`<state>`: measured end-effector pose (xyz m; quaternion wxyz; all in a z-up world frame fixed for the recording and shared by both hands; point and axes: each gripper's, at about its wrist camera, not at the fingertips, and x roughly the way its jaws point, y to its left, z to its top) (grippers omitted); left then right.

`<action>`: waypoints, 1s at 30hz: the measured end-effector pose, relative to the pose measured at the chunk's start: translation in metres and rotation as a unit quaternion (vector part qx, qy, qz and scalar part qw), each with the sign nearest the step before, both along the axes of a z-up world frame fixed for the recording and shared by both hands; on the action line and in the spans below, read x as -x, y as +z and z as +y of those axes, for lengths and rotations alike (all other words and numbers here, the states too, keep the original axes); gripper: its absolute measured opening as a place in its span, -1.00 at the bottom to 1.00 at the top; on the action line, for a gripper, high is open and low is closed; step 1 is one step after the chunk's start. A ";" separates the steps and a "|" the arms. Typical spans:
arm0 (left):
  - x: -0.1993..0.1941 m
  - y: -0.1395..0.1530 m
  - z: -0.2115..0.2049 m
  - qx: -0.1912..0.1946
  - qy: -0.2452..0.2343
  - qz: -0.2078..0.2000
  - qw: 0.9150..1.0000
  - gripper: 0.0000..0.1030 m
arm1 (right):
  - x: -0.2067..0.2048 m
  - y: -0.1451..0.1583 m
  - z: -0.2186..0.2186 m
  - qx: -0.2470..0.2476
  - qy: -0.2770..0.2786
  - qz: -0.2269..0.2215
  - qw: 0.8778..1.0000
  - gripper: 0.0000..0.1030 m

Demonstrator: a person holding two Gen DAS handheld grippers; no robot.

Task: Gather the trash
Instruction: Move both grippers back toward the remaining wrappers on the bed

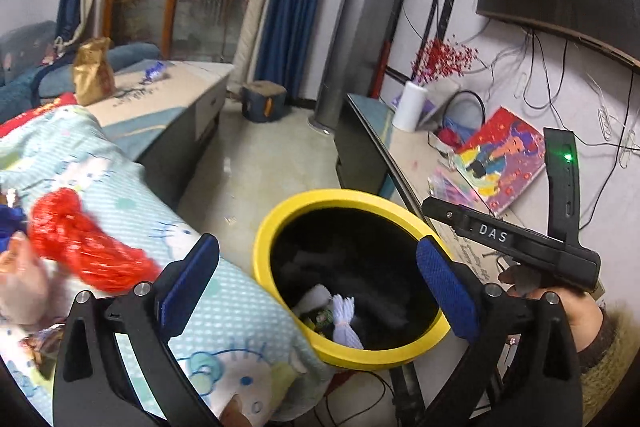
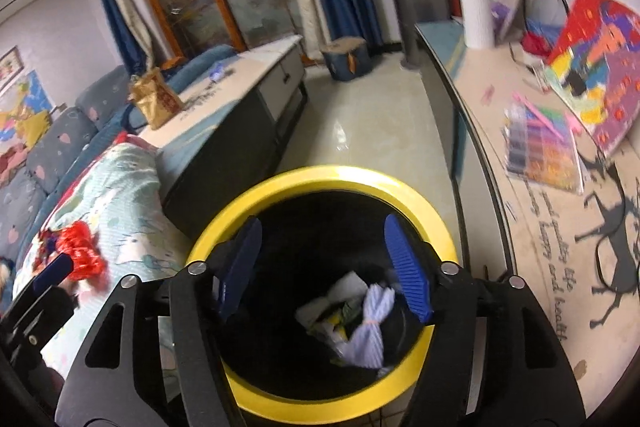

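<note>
1. Step in hand, as I judge it: a drop into the yellow bin (image 2: 320, 179) looks done; the right gripper (image 2: 326, 267) hangs over its mouth with fingers wide and nothing between them; a pale lilac yarn bundle (image 2: 372, 331) and crumpled scraps lie at the bottom, just below and ahead of the fingertips.
2. The left gripper (image 1: 316, 283) is also spread wide and empty (its right finger overlaps the bin rim in its own view).
3. Next move: fetch the red mesh wad (image 1: 80, 247); it lies on the cartoon-print blanket (image 1: 224, 311), left of the left fingers and apart from them; swing left, straddle it, close.
</note>
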<state>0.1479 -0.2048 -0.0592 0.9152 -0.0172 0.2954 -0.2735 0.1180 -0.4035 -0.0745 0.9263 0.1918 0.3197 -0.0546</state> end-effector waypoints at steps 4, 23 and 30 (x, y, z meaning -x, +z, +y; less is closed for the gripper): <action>0.005 0.010 0.012 -0.002 0.017 -0.014 1.000 0.87 | 0.001 0.014 0.019 0.013 0.030 -0.021 0.999 0.16; 0.030 0.042 0.096 0.017 0.107 -0.055 0.993 0.87 | 0.010 0.046 0.093 0.027 0.139 -0.063 0.988 0.20; 0.033 0.046 0.123 0.024 0.131 -0.057 0.989 0.87 | 0.017 0.059 0.124 0.036 0.183 -0.079 0.979 0.20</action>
